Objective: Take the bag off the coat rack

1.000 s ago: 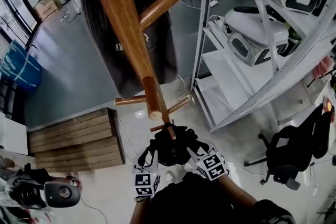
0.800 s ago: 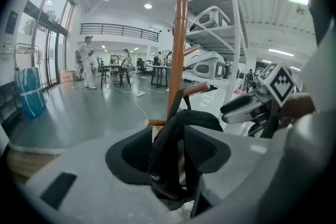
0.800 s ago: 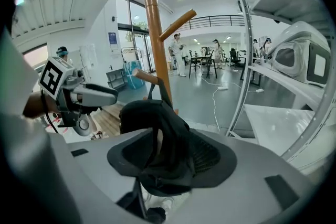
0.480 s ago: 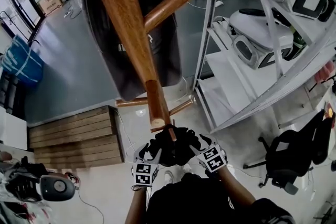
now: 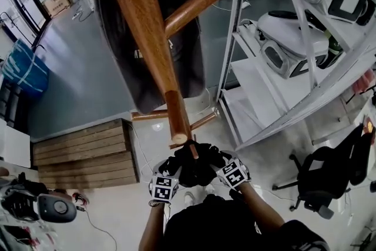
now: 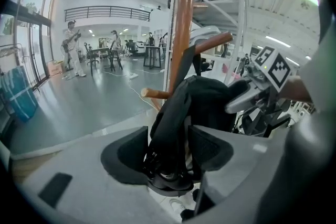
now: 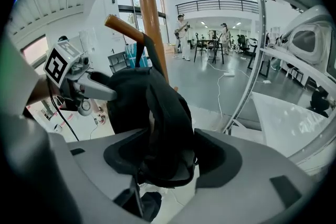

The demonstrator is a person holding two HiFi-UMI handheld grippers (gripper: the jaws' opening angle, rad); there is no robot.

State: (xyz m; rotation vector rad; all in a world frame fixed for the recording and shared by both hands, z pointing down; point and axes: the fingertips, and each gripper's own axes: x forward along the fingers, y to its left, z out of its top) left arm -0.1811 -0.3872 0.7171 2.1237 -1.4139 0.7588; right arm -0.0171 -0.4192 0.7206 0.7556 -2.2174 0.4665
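Coat rack (image 5: 143,32) top cut off by edge; bag (image 5: 194,170) partly hidden

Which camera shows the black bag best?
The right gripper view: the bag fills the middle, hanging from a peg. The left gripper view shows one side; the head view, only a dark lump.

I can read no text anywhere. The dark garment (image 5: 185,62) hanging on the coat rack (image 5: 143,26) carries a small white print (image 5: 136,54), too blurred to read; the square markers (image 5: 164,187) are patterns only.
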